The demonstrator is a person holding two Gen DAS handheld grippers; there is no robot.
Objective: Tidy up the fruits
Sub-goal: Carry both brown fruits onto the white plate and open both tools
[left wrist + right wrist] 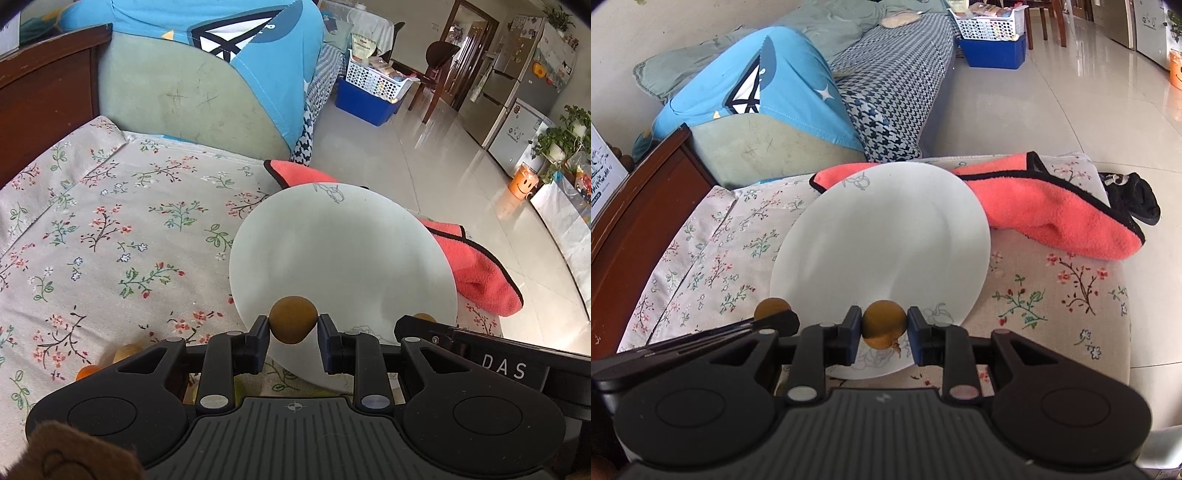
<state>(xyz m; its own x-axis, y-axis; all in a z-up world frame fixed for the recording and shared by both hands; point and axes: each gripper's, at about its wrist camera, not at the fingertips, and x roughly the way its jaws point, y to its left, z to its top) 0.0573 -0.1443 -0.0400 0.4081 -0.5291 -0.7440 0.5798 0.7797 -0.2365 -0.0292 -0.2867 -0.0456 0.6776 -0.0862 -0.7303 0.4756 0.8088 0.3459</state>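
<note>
Fruit in left gripper: a round brown fruit (293, 319), possibly a longan, is pinched between the fingers of the left gripper (293, 325), above the near rim of the white plate (343, 258).
Fruit in right gripper: a second brown fruit (884, 324) of the same kind is clamped in the right gripper (884, 326), also over the plate's near edge, a ragged bit of skin showing at its lower right.
Jaws: both pairs are closed on their fruit, pads pressing from left and right.
Grippers: the two tools sit side by side; in the right wrist view the left tool's fingertip and its fruit show at the near left of the plate.
Plate: round and white, with a faint line drawing at the far rim and another at the near rim; no fruit lies on its surface.
Loose fruit: at the near left in the left wrist view, a yellowish fruit (127, 352) and an orange one (86, 372) peek out beside the tool, mostly hidden.
Surface: a floral cloth (110, 229) covers the table.
Far right: a coral towel (1056, 210) with black trim lies touching the plate's far-right edge.
Background: a blue cushion (768, 77) on a sofa, tiled floor to the right.
</note>
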